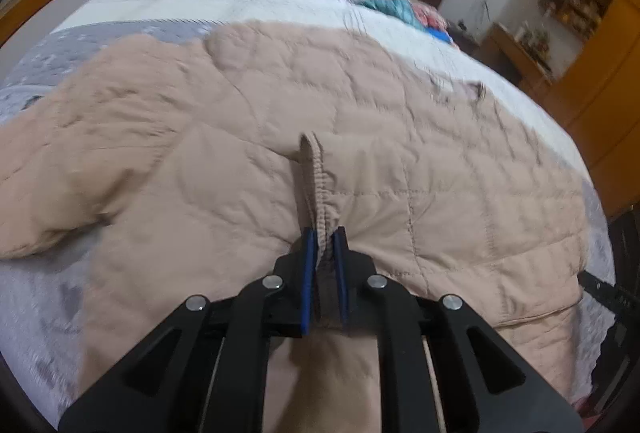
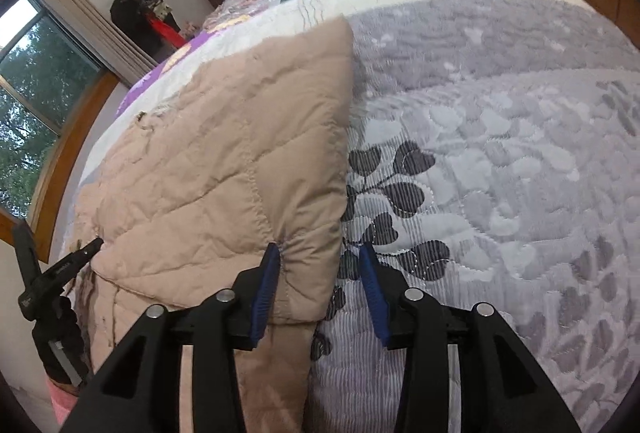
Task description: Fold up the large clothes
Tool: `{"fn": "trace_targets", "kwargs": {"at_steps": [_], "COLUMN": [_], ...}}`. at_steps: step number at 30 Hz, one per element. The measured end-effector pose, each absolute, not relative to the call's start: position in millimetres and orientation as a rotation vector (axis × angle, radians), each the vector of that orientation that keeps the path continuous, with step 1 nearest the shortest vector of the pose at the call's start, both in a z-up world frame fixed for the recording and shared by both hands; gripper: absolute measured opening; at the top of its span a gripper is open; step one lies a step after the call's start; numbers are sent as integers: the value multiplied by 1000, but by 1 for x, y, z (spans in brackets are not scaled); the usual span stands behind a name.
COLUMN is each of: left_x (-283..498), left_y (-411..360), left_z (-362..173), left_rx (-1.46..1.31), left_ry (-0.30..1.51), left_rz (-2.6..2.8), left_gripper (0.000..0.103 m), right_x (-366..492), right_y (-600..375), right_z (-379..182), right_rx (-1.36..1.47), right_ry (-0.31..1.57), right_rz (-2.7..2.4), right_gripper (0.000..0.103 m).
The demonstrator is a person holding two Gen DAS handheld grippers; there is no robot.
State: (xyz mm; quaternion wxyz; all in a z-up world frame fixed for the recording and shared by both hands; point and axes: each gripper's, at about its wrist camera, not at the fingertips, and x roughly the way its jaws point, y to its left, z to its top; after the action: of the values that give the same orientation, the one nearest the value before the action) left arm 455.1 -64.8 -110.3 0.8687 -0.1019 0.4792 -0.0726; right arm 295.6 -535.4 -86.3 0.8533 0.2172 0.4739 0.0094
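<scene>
A beige quilted coat (image 1: 280, 105) lies spread over the bed (image 2: 500, 153), on its grey floral quilt. The left hand-held gripper (image 1: 324, 233) is clamped on the coat's elastic cuff (image 1: 316, 173), pulling it taut. The right hand-held gripper (image 2: 320, 253) stands spread wide, one blue pad (image 2: 266, 285) touching a folded coat corner (image 2: 312, 241).

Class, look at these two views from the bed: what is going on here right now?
A person is folding a beige quilted jacket spread on a bed with a grey patterned bedspread. The left tongs are shut on the jacket's gathered elastic edge. The right tongs are open, with one finger against a folded-over part of the jacket and the other over the bedspread. The fold is only partly done.
</scene>
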Motion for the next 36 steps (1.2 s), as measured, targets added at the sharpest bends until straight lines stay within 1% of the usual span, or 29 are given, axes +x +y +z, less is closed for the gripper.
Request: {"fn": "trace_targets", "kwargs": {"at_steps": [3, 5, 9, 14, 16, 20, 25, 28, 29, 31, 32, 33, 35, 36], "left_x": [436, 431, 430, 442, 443, 443, 444, 437, 432, 414, 405, 393, 378, 370], "left_y": [-66, -77, -92, -95, -97, -99, -100, -88, -84, -66, -54, -33, 1, 31], "left_z": [-81, -72, -81, -114, -120, -124, -125, -111, -104, -80, -68, -54, -41, -38], "left_rx": [-184, -159, -130, -111, -96, -77, -75, -156, -173, -169, -161, -157, -164, -188], "left_ry": [918, 912, 961, 1020, 1015, 996, 993, 1023, 1013, 962, 932, 889, 855, 854], "left_rz": [-140, -161, -173, -151, -152, -144, -123, -109, -105, -58, -26, 17, 89, 141], "left_gripper": [12, 13, 15, 15, 15, 15, 16, 16, 16, 30, 45, 52, 53, 55], "right_x": [287, 288, 298, 302, 304, 305, 312, 311, 310, 306, 305, 305, 305, 305], "right_y": [-527, -521, -514, -523, -528, -522, -516, -515, -515, -513, -511, -509, -509, -510], "right_z": [-66, -65, -83, -103, -113, -115, -110, -103, -96, -85, -78, -75, -72, -71], "right_rx": [402, 395, 394, 424, 458, 398, 421, 428, 445, 428, 411, 409, 413, 415], "right_ry": [950, 958, 1016, 1065, 1078, 1072, 1099, 1089, 1074, 1049, 1034, 1027, 1025, 1025], "right_rz": [24, 35, 51, 34, 45, 32, 4, 9, 28, 39, 39, 43, 50, 49], "right_gripper": [41, 41, 41, 41, 41, 42, 43, 43, 45, 45, 45, 45, 45, 45]}}
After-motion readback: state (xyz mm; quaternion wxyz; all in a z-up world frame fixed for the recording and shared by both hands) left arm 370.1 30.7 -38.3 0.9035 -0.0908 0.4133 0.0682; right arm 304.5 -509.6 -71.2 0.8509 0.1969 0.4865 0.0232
